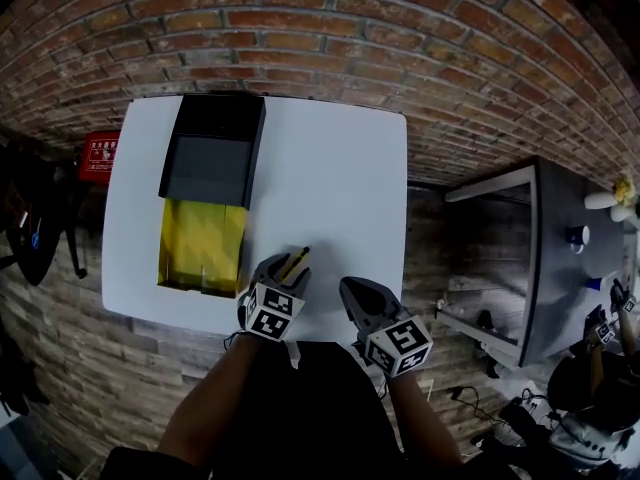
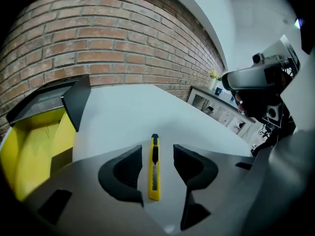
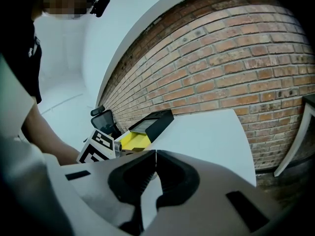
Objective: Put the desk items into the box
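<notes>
White square table (image 1: 340, 168) carries the open yellow box (image 1: 200, 243) with a black lid end (image 1: 210, 158), on its left half. Your left gripper (image 1: 285, 268) has its jaws spread wide, straddling the slim yellow snap-blade knife (image 2: 154, 168). The knife lies flat on the table, outside the box, and the pads are clear of it. Your right gripper (image 3: 156, 154) is just beside, tips pinched together, empty.
</notes>
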Demonstrator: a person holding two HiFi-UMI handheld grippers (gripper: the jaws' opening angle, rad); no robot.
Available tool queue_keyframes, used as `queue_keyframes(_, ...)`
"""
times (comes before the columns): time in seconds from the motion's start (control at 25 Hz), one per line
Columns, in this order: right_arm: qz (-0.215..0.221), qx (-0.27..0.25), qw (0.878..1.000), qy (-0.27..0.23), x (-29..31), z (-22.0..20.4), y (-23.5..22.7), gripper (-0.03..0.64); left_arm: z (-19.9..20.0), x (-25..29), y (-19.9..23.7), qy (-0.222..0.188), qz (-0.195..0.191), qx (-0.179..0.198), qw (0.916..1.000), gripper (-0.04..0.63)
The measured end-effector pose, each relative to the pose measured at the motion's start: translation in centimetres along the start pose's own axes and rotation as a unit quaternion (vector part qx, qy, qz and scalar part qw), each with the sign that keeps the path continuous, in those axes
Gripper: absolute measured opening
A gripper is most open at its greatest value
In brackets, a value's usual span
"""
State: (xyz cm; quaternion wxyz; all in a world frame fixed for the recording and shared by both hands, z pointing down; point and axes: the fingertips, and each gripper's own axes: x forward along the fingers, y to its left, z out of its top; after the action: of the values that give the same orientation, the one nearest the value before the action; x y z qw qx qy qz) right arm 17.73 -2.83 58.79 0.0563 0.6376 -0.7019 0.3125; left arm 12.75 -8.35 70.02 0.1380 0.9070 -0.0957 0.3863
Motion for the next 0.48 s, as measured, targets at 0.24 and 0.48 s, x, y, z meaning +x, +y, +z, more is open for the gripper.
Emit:
queue_keyframes(0.24, -0.004, 0.005, 1.0, 0.003, -0.21, -0.36, -0.49, 0.021, -0.04, 0.61, 0.21, 0.01, 0.006, -0.008, 0.9999, 0.185)
queue_keyframes(0.48, -0.009, 0.007, 1.0, 0.004, -0.45, -0.53, -0.93, 0.021, -0.26, 0.84, 0.49, 0.021, 0.014, -0.007, 0.9997, 0.133)
